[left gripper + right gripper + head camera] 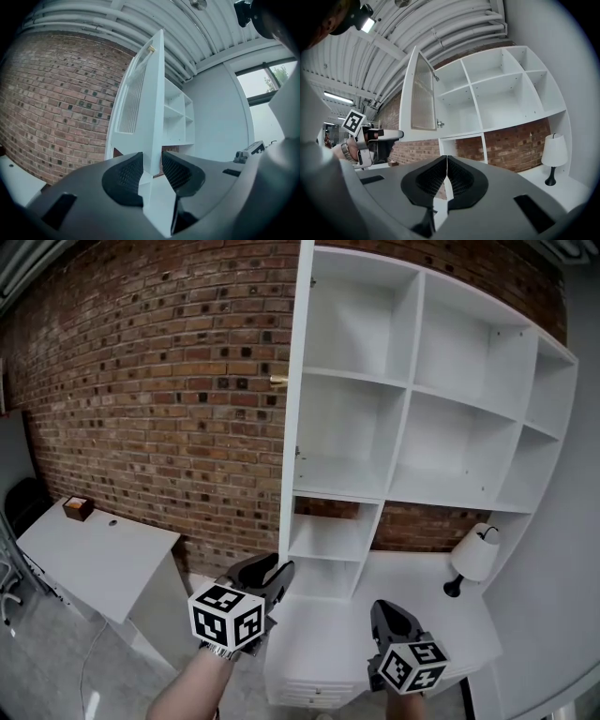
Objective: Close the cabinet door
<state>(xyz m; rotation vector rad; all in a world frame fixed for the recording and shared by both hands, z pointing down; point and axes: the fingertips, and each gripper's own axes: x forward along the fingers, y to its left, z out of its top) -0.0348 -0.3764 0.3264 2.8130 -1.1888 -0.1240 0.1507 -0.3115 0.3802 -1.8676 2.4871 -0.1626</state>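
The white cabinet (441, 399) hangs on the brick wall with bare shelves. Its door (298, 381) stands open, edge-on to me, with a small brass knob (278, 381) on its outer face. My left gripper (278, 570) points level at the door's lower free corner. In the left gripper view the door (152, 103) runs down between the jaws of this gripper (152, 161), which stand apart on either side of its edge, a thin gap showing on the right. My right gripper (385, 608) hovers over the desk, shut and holding nothing (447, 161). The right gripper view shows the door (423, 98) with its ribbed panel.
A white desk (328, 638) lies under the cabinet, with a white lamp (475, 557) at its right end. To the left stands a low white table (94, 554) bearing a small brown box (77, 508). A dark chair (23, 502) sits at the far left.
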